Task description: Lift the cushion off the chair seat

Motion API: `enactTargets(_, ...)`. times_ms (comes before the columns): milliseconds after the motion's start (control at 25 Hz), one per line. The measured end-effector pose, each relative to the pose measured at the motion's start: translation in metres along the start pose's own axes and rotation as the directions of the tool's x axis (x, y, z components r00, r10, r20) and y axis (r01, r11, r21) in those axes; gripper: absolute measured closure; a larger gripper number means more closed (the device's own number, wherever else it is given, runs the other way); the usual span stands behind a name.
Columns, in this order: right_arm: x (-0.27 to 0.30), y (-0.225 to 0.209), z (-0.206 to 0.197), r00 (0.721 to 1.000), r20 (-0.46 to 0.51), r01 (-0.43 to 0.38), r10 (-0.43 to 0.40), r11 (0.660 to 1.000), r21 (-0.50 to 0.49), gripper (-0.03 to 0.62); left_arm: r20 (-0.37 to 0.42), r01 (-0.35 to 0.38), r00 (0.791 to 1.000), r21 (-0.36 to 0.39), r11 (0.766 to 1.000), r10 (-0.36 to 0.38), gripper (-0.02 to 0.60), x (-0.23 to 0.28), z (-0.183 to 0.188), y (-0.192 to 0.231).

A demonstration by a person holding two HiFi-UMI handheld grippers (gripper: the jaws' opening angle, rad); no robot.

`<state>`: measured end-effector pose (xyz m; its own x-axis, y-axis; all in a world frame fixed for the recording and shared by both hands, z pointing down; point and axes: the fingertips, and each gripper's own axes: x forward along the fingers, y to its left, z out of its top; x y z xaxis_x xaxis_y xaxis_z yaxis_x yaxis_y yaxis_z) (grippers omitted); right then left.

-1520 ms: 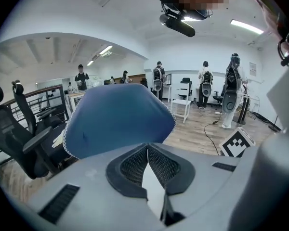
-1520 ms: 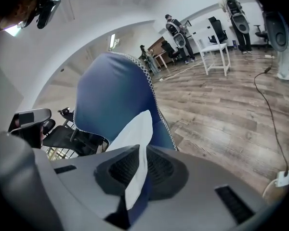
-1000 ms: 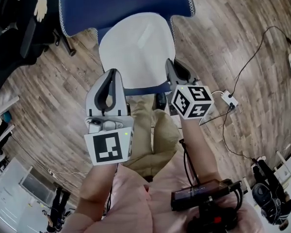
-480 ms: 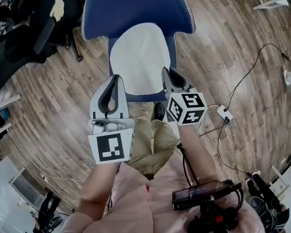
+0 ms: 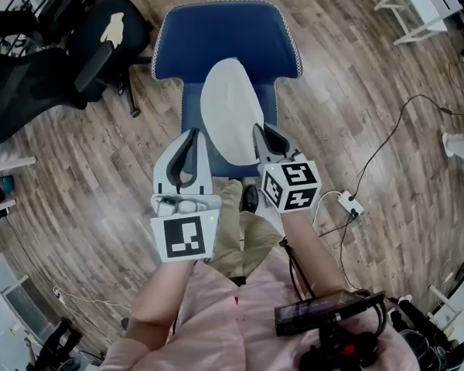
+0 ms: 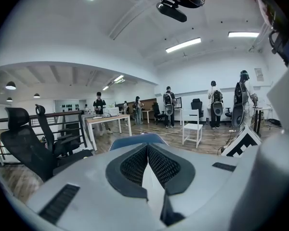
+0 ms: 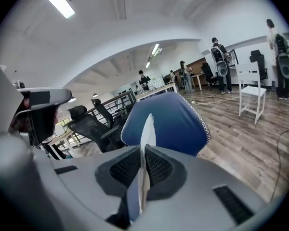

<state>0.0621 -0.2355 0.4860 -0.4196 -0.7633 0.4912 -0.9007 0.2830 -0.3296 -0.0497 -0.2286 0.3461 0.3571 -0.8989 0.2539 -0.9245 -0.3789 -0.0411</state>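
Note:
A white cushion [image 5: 230,107] hangs above the seat of a blue chair [image 5: 216,37], tilted so that it looks narrow from the head view. My left gripper [image 5: 190,139] is shut on the cushion's near left edge, and my right gripper [image 5: 263,136] is shut on its near right edge. In the left gripper view the left gripper [image 6: 148,150] pinches a thin white strip of cushion [image 6: 151,186]. In the right gripper view the cushion [image 7: 148,129] stands edge-on out of the right gripper [image 7: 142,158], with the blue chair back [image 7: 176,124] behind it.
Black office chairs [image 5: 46,60] stand at the left of the wooden floor. A white chair [image 5: 421,2] is at the top right. A cable and a white power strip [image 5: 348,203] lie on the floor at the right. People stand far off by desks [image 6: 106,121].
Both grippers have stayed shut on the cushion's near edge while the cushion has come up from flat on the seat to a steep tilt. The chair now sits further off in the head view.

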Motion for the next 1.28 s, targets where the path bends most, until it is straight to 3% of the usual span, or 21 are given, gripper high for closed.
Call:
enactTargets(360, -0.042, 0.018, 0.029, 0.999, 0.045, 0.005, -0.001, 0.997, -0.08, 0.572, 0.103, -0.002, 0.995, 0.009, 1.0, 0.001, 0.568, -0.026, 0.047, -0.015)
enactTargets(760, -0.096, 0.041, 0.085, 0.985, 0.167, -0.004, 0.031, 0.988, -0.154, 0.574, 0.213, -0.038, 0.977, 0.042, 0.998, 0.028, 0.568, -0.063, 0.091, -0.026)
enactTargets(1040, -0.139, 0.086, 0.129, 0.966, 0.241, -0.031, 0.093, 0.968, -0.248, 0.574, 0.269, -0.075, 0.961, 0.042, 0.996, 0.061, 0.568, -0.093, 0.118, -0.018)
enactTargets(1280, -0.173, 0.128, 0.164, 0.933, 0.321, -0.058, 0.161, 0.95, -0.307, 0.572, 0.31, -0.099, 0.947, 0.034, 0.995, 0.083, 0.568, -0.115, 0.14, -0.005)
